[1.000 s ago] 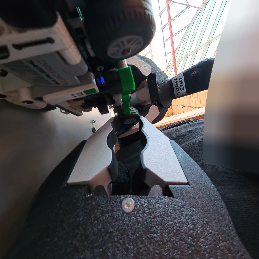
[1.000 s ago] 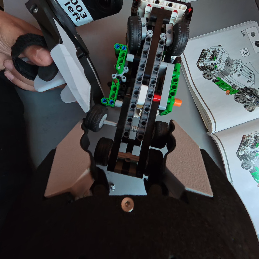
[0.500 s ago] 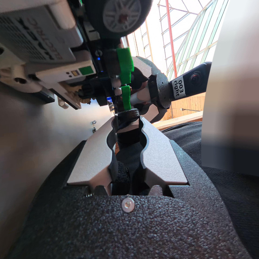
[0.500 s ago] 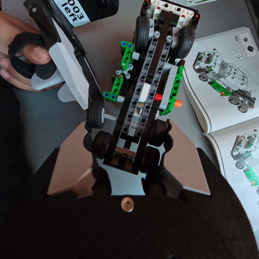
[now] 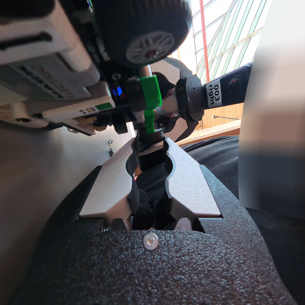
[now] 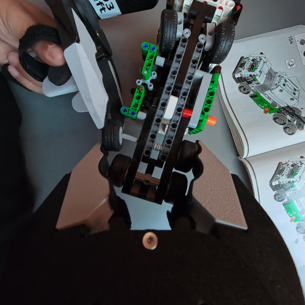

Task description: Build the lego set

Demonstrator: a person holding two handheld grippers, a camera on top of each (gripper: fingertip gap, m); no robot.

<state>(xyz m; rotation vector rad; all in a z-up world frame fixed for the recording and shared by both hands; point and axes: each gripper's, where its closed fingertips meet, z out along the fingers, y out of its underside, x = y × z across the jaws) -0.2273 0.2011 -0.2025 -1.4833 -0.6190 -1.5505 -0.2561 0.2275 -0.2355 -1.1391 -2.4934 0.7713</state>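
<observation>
I had the right tool (image 6: 149,166) clamped on the rear wheels of the upturned lego truck (image 6: 178,92) above the grey tabletop (image 6: 54,132). My left tool (image 5: 150,142) pinched a small wheel (image 6: 112,135) on its axle beside the chassis, manual (image 6: 270,92) open alongside.

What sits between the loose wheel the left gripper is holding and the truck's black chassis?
In the right wrist view, only a thin light grey axle bridges the gap from the wheel to the chassis; bare grey table shows behind it.
</observation>
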